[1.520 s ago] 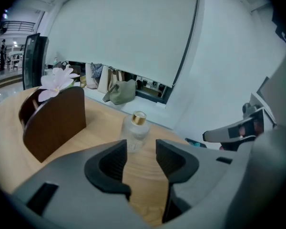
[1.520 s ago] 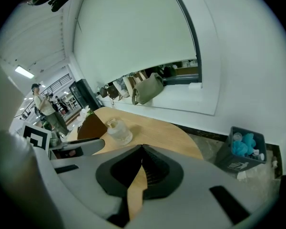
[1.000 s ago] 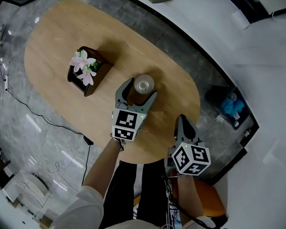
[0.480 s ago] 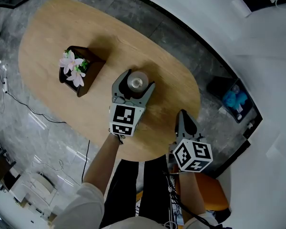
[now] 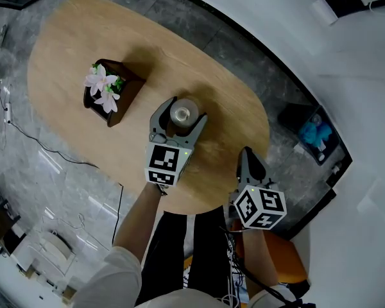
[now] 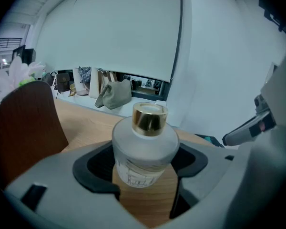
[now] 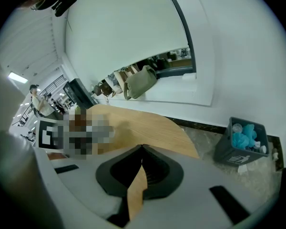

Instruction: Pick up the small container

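Note:
The small container (image 5: 183, 113) is a frosted glass bottle with a gold cap, standing near the middle of the oval wooden table (image 5: 64, 50). My left gripper (image 5: 187, 108) has a finger on each side of it. In the left gripper view the container (image 6: 145, 149) fills the gap and both dark pads (image 6: 96, 168) press against its sides. My right gripper (image 5: 246, 154) is shut with nothing in it and hangs over the table's near right edge. In the right gripper view the right gripper (image 7: 142, 148) shows its pads meeting.
A dark wooden box of pink flowers (image 5: 109, 92) stands left of the container and shows as a brown box wall (image 6: 24, 128) close by. A bin of blue waste (image 5: 313, 140) sits on the floor to the right. A green bag (image 6: 113, 93) lies beyond the table.
My left gripper has slid forward, so the container sits deeper between its fingers, which now hug its sides. The right gripper has barely moved.

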Action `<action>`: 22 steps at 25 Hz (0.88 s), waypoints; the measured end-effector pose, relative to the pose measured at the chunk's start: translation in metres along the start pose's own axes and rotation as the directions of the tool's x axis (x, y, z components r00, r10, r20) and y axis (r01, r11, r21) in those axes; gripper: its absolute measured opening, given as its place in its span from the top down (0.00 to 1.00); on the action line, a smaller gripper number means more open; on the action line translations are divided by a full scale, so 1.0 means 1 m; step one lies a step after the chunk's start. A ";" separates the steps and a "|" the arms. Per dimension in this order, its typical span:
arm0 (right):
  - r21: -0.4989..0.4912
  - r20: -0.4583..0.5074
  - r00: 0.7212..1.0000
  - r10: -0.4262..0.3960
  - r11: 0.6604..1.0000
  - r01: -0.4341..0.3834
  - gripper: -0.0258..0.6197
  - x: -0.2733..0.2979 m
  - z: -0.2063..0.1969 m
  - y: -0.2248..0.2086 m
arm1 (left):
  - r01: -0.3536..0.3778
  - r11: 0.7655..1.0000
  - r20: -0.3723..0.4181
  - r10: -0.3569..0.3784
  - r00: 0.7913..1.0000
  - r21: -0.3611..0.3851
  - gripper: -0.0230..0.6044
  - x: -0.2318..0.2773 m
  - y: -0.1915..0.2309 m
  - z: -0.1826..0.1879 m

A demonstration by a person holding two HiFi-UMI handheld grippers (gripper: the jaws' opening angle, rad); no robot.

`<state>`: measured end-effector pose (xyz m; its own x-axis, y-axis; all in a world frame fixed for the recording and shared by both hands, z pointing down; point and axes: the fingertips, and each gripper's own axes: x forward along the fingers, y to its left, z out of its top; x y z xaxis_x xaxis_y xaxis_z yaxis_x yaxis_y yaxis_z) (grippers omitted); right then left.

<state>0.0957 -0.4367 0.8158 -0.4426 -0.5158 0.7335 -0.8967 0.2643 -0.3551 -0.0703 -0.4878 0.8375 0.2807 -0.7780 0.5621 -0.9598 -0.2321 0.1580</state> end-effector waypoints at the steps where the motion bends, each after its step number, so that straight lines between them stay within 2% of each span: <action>1: -0.002 0.004 1.000 0.000 1.000 0.000 0.92 -0.002 0.001 0.002 | 0.005 1.000 0.002 -0.005 1.000 -0.007 0.41 -0.006 -0.001 0.002; 5: -0.014 0.029 1.000 0.002 1.000 -0.002 0.92 -0.013 0.012 0.014 | 0.022 1.000 -0.003 -0.022 1.000 -0.013 0.41 -0.040 -0.011 0.012; 11: -0.021 0.089 0.996 0.008 1.000 -0.006 0.92 -0.054 0.037 0.050 | 0.020 1.000 -0.021 -0.020 1.000 -0.006 0.41 -0.116 -0.032 0.043; 18: -0.034 0.162 0.987 0.016 0.999 -0.011 0.92 -0.144 0.067 0.100 | 0.015 1.000 -0.040 -0.016 0.999 -0.025 0.41 -0.224 -0.065 0.098; 22: -0.047 0.230 0.973 0.026 0.999 -0.015 0.92 -0.201 0.092 0.128 | 0.012 1.000 -0.002 -0.012 1.000 -0.005 0.41 -0.279 -0.077 0.132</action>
<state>0.0688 -0.3741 0.5700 -0.4560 -0.6824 0.5713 -0.8884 0.3102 -0.3385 -0.0734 -0.3295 0.5611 0.2924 -0.7737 0.5621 -0.9563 -0.2388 0.1687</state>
